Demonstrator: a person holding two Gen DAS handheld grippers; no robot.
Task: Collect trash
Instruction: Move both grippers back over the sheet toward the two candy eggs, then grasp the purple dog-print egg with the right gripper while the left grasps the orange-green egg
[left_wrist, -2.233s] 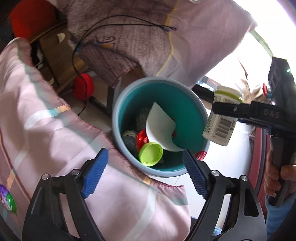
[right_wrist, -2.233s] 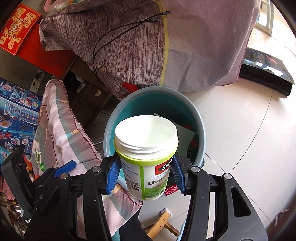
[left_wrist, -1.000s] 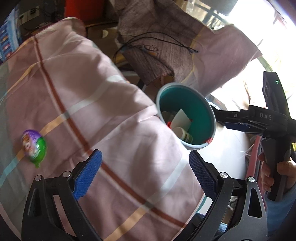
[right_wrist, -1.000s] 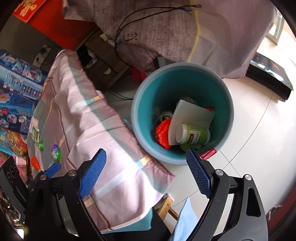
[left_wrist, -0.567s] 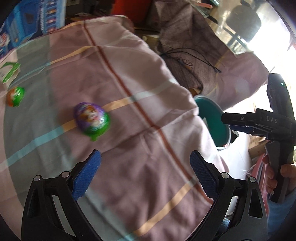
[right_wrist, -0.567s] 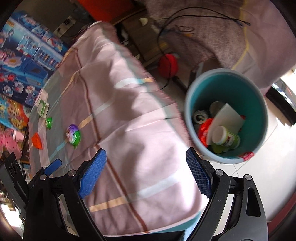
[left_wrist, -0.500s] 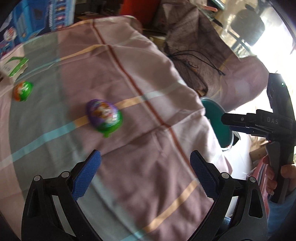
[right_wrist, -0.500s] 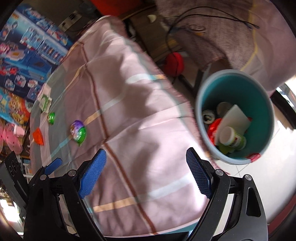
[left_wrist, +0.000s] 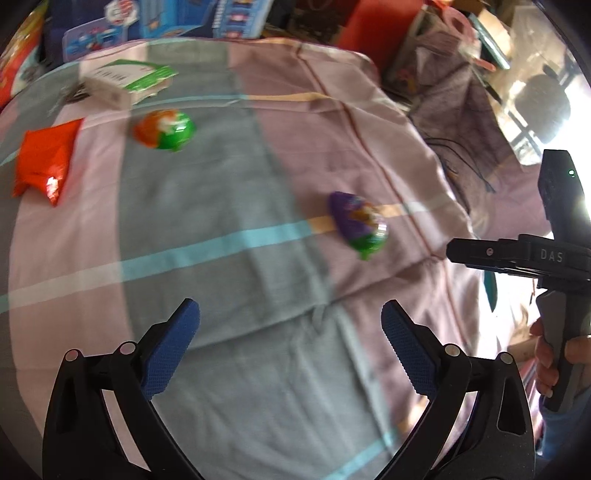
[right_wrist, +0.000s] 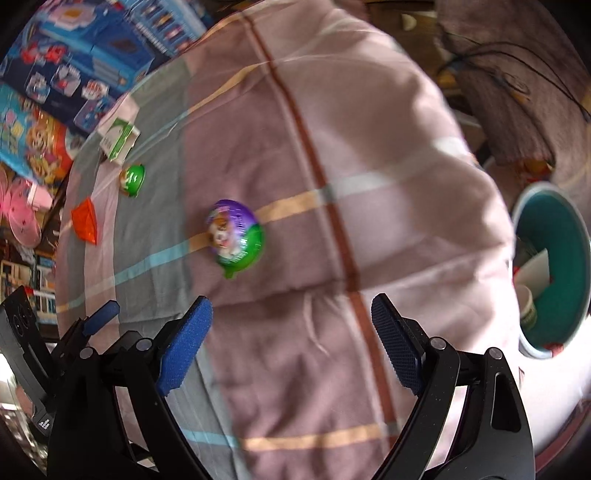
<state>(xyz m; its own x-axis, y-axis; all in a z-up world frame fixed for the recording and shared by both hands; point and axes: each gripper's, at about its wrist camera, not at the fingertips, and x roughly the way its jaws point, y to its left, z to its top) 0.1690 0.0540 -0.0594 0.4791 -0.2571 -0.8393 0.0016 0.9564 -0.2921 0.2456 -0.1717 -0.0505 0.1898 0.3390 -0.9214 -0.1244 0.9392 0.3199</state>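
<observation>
Pink plaid cloth fills both views. Left gripper and right gripper hover over it, jaws wide and empty. Beyond lies a purple-green egg wrapper; farther off, an orange-green one, with the teal bin at right.

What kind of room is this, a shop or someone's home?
Probably a lived-in home, perhaps a child's play corner. A table under a pink checked cloth holds egg-shaped toy capsules, boxed children's toys are stacked behind it, and a teal waste bucket stands on the floor.
</observation>
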